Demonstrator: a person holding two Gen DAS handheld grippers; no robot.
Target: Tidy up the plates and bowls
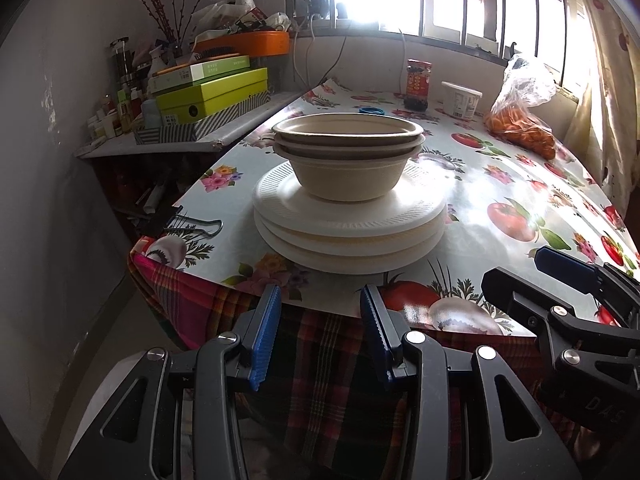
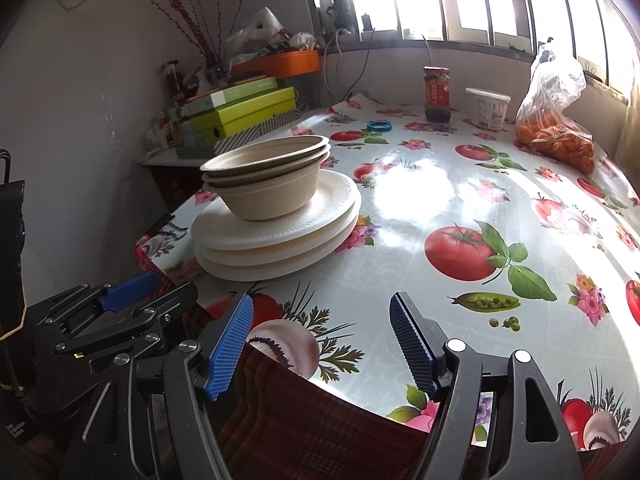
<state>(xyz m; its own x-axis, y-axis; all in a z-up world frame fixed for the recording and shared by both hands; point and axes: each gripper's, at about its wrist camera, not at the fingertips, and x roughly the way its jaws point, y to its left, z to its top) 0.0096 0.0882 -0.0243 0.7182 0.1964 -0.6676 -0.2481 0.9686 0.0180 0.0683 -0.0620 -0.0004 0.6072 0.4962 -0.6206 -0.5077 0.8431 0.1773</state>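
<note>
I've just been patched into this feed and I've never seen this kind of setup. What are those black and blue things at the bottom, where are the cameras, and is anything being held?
They are two hand-held grippers, no robot arm. Each carries a camera looking forward along its blue fingers.

One picture is from the left gripper, the other from the right gripper. Each also catches the other at its edge.

On the flowered tablecloth stands a stack of white plates with nested tan bowls on top. Further back are a jar, a white tub, a blue ring and a bag of oranges.

Both grippers are open and hold nothing, short of the stack.
</note>
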